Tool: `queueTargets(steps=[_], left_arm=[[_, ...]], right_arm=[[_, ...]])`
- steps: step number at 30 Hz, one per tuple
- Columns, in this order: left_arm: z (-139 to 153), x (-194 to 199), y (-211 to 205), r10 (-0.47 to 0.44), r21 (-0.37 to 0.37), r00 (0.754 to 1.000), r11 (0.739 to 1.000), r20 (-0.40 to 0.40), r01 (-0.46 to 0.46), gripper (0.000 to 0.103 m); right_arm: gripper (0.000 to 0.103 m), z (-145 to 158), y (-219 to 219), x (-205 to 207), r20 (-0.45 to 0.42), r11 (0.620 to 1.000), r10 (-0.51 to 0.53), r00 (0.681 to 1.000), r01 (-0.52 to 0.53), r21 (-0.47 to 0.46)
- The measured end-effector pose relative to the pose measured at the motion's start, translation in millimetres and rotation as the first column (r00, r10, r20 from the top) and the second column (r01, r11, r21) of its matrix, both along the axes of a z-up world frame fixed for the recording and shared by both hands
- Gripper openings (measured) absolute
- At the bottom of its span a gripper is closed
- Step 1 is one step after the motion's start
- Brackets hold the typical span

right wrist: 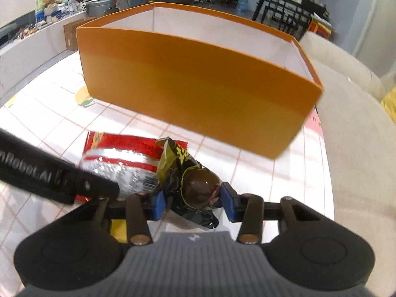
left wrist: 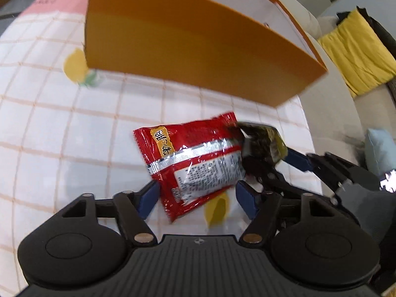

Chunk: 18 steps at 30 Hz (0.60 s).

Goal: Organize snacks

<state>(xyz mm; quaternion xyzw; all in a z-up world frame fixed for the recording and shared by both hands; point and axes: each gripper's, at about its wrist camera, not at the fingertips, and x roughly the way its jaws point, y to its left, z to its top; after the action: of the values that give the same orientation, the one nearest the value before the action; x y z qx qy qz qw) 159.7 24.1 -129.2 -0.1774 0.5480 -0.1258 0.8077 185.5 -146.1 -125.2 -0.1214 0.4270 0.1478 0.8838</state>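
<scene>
A red snack packet lies on the checked tablecloth, its near end between the open blue pads of my left gripper, which do not press on it. It also shows in the right wrist view. My right gripper is shut on a dark snack packet with a round brown lump inside; the packet overlaps the red packet's right edge in the left wrist view. An orange box with a white inside stands open behind both; it fills the right wrist view.
The tablecloth has orange grid lines and yellow fruit prints. A beige sofa runs along the table's right side, with a yellow cloth on it. The left gripper's body crosses the right wrist view at the left.
</scene>
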Motion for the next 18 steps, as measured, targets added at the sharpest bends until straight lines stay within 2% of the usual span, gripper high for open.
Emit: queueTargets(steps=[3,5,7,10,14,16,18], left_arm=[[2.2,-10.3,-2.8,-0.020,-0.036,0.999,0.999,-0.029,0.019,0.076],[5.1,-14.9,-5.3,-0.044,-0.034,0.999,0.998,-0.023,0.043,0.076],[11.2,-18.8,-9.7,-0.067,0.020,0.998,0.998,0.001,0.067,0.076],[23.3,-25.3,-23.2,-0.128,0.169,0.990,0.979,0.068,0.115,0.076],[30.5,-27.1,-42.0,-0.250,0.312,0.956,0.930,0.153,0.194,0.076],[30.3,-27.0,-51.6,-0.339,0.390,0.924,0.886,0.179,0.249,0.077],[27.8,-25.4,-61.3,-0.442,0.477,0.876,0.822,0.190,0.311,0.081]], right_arm=[[0.043,1.5,-5.0,-10.2,-0.008,1.000,-0.009,1.000,0.009,-0.008],[0.043,3.3,-9.4,-17.3,-0.021,1.000,-0.014,1.000,0.014,0.005],[0.043,6.5,-15.3,-25.9,-0.026,1.000,-0.020,0.999,0.020,0.010],[0.043,10.9,-26.5,-37.6,-0.037,0.999,-0.034,0.999,0.034,0.013],[0.042,12.8,-36.7,-47.1,-0.062,0.998,-0.054,0.997,0.057,0.041],[0.042,13.8,-40.3,-49.6,-0.062,0.996,-0.063,0.996,0.066,0.054],[0.041,14.3,-43.2,-48.9,-0.064,0.995,-0.071,0.995,0.075,0.071]])
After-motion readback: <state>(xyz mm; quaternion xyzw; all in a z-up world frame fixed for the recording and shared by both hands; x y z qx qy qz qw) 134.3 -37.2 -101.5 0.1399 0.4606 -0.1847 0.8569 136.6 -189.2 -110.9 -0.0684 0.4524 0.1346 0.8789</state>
